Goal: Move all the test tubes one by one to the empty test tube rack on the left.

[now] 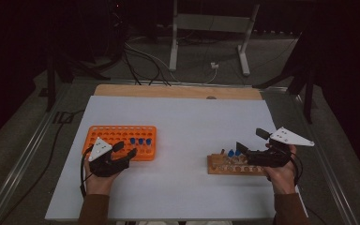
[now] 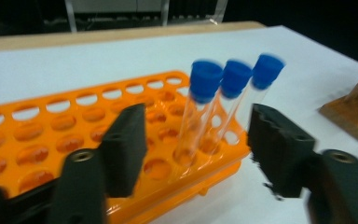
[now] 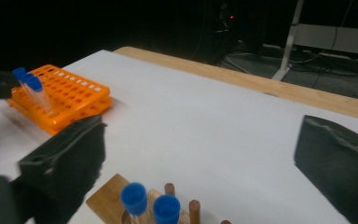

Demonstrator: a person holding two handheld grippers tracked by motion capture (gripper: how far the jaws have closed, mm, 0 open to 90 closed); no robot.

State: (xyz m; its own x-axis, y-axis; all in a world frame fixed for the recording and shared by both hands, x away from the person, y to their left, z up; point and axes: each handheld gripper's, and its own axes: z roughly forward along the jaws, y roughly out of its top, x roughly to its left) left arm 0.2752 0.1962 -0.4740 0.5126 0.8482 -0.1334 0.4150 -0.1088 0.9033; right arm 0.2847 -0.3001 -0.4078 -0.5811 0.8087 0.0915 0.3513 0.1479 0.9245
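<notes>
White sheeting covers the table [image 1: 183, 187], dark floor beyond. Three blue-capped tubes [image 2: 223, 107] stand near upright, caps tipped slightly toward one o'clock, in the orange rack's [image 1: 120, 141] near right corner. Left gripper [image 1: 124, 149] has its jaws spread to either side of them, not touching. Right gripper [image 1: 252, 142], jaws wide apart, hovers over the wooden block [image 1: 234, 165] holding two more tubes [image 3: 150, 205] at five o'clock.

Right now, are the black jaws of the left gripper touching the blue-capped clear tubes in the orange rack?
Apart. The left gripper view shows the left gripper open, with gaps beside the tubes.
</notes>
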